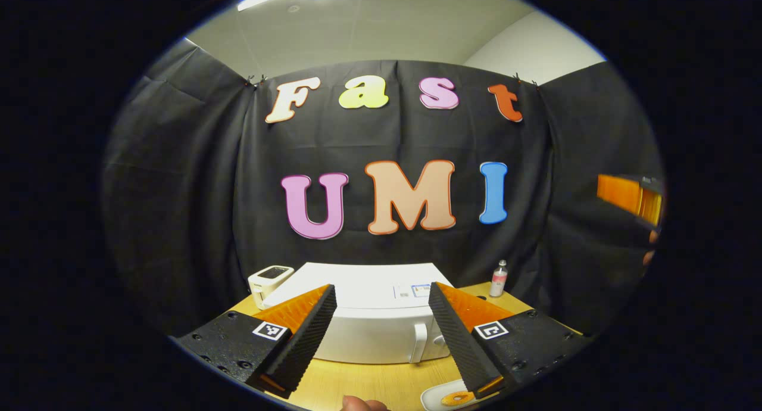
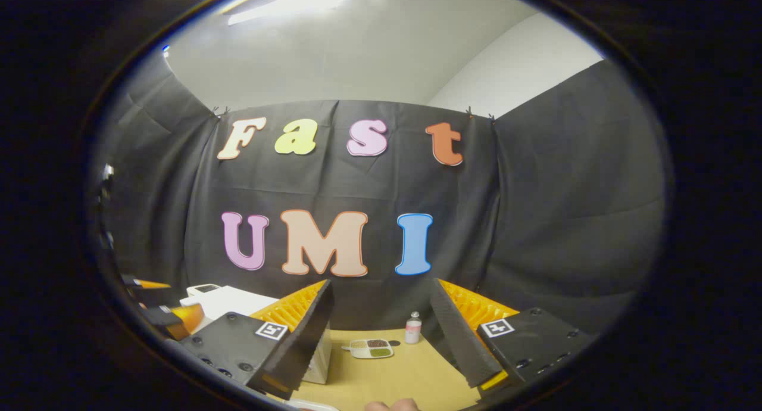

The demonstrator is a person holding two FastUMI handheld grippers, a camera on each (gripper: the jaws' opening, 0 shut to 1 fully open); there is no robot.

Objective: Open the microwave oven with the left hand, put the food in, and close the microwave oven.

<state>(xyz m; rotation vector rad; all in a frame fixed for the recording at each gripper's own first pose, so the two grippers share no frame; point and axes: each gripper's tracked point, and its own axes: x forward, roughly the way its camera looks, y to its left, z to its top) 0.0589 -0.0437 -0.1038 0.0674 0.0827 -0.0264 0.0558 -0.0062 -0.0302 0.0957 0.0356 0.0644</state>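
Left tongs (image 1: 382,339): fingers apart, holding nothing, above bench (image 1: 369,384), aimed at white microwave (image 1: 369,321) w/ door shut. Right tongs (image 2: 381,342): fingers apart, holding nothing. Food tray (image 2: 371,348) on bench right of microwave, near small bottle (image 2: 413,328).
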